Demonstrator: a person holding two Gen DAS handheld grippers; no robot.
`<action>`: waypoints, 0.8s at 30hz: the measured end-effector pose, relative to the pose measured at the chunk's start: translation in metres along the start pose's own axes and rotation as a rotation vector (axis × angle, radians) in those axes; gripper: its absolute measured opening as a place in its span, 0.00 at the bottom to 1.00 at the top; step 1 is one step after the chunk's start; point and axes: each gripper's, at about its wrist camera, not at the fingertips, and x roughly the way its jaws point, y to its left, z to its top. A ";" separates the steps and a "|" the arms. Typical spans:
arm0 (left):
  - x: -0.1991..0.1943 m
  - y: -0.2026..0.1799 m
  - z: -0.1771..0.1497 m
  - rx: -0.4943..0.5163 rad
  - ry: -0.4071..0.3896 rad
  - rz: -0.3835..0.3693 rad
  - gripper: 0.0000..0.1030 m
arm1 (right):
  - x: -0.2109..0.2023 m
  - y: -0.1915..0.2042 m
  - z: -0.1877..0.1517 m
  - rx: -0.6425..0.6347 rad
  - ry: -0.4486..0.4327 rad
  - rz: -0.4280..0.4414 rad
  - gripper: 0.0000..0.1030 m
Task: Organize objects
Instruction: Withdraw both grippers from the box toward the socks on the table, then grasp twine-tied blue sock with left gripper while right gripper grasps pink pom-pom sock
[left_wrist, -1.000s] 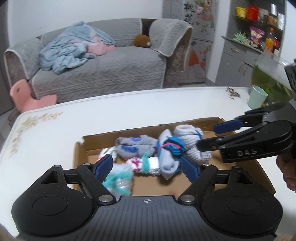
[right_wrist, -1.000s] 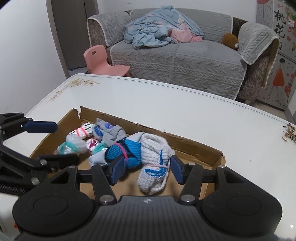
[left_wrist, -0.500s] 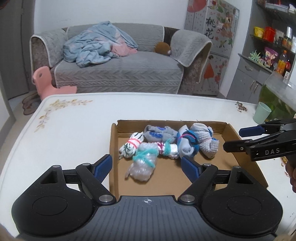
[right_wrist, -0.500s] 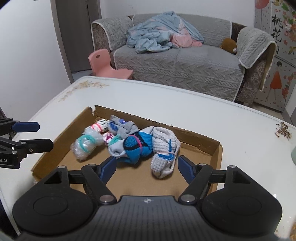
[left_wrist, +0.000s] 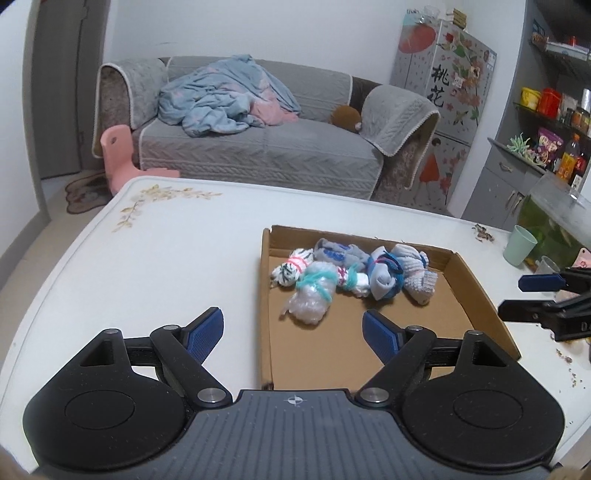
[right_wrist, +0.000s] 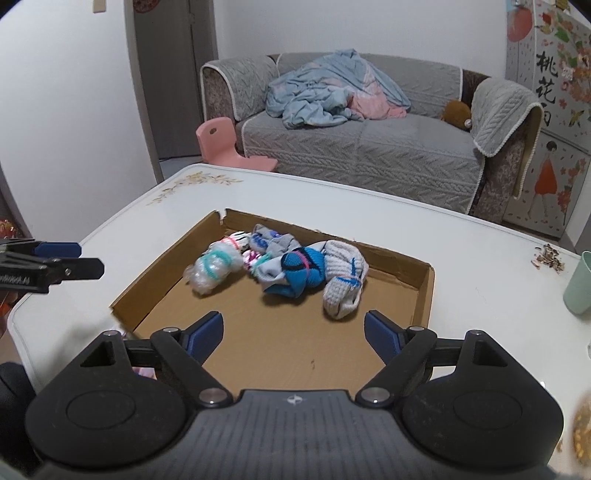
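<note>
White table holds the cardboard tray; sock bundles sit grouped inside (looks sorted). Your left gripper and right gripper hang spread, empty.

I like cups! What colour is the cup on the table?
The cup is pale mint green, clearest in the left wrist view.

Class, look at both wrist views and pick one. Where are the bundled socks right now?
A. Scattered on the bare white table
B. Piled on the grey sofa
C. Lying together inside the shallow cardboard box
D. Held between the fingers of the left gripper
C. The bundled socks lie clustered on the floor of the cardboard box, while the left gripper and right gripper are both open and hold nothing.
</note>
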 end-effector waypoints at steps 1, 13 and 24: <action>-0.004 0.000 -0.005 -0.004 0.001 -0.004 0.84 | -0.005 0.002 -0.004 -0.002 -0.007 0.000 0.81; -0.048 -0.041 -0.100 0.022 0.015 -0.146 0.87 | -0.067 0.043 -0.115 0.000 -0.077 0.031 0.80; -0.024 -0.096 -0.140 0.145 0.116 -0.271 0.87 | -0.057 0.081 -0.161 -0.135 -0.068 0.068 0.63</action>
